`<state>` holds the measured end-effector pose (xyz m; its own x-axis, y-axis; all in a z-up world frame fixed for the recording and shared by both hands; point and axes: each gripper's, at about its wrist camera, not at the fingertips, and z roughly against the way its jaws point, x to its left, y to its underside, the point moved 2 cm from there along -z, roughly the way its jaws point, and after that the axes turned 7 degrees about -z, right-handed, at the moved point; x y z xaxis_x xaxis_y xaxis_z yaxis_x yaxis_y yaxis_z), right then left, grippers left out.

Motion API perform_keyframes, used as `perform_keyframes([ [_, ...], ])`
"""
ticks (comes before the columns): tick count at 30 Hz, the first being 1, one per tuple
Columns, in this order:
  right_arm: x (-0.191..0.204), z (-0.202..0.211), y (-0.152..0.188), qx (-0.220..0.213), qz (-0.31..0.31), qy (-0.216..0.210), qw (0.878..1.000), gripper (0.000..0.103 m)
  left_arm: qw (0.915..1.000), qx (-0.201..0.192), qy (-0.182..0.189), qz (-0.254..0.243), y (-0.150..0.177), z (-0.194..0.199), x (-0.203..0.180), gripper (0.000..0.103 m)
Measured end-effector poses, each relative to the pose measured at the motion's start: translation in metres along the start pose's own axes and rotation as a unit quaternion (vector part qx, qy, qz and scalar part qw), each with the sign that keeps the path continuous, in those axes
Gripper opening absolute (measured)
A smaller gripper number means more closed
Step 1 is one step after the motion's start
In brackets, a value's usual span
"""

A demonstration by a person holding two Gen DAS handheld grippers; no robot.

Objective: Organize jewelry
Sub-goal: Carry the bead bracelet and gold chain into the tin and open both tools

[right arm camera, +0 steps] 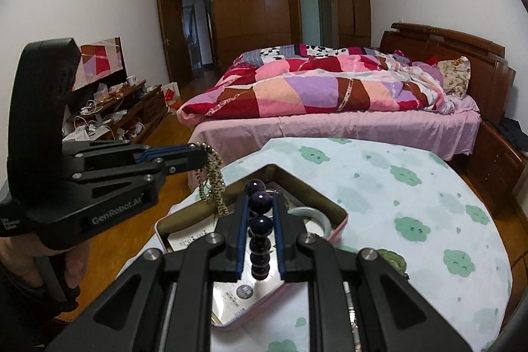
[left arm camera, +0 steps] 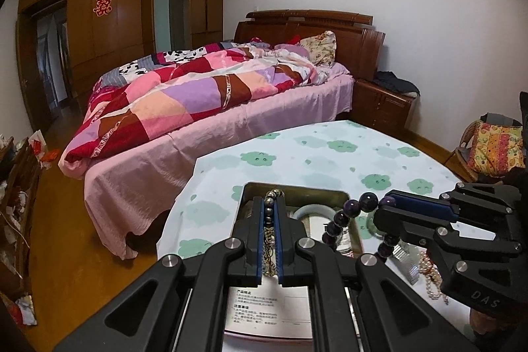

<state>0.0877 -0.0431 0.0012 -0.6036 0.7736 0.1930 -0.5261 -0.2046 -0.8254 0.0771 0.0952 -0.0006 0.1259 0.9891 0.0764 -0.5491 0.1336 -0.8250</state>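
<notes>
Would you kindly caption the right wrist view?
Right gripper holds purple bead bracelet above open tin; left gripper dangles metal chain.

- A round table (left arm camera: 330,147) carries everything; it is covered by a pale cloth (right arm camera: 412,187) printed with green cloud shapes.
- An open tin box (right arm camera: 336,215) with pink outer walls lies on the cloth near the table's edge; its inside is dull gold.
- In the box: a pale green bangle (right arm camera: 318,218) and printed paper (left arm camera: 270,309).
- A string of pearls (left arm camera: 432,276) lies on the cloth just beside the box, on its right in the left wrist view.
- A small clear ridged thing (left arm camera: 407,256) lies next to the pearls; what it is cannot be told.
- A greenish item (right arm camera: 392,258) lies by the box, partly hidden.
</notes>
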Motion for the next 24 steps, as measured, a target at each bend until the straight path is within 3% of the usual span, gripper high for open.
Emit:
perform_keyframes([
  [24,-0.007,-0.039,0.016,0.054,-0.022,0.011,0.998,0.017,0.9978,0.065,-0.007,0.004,0.025,-0.052,0.01,0.004],
])
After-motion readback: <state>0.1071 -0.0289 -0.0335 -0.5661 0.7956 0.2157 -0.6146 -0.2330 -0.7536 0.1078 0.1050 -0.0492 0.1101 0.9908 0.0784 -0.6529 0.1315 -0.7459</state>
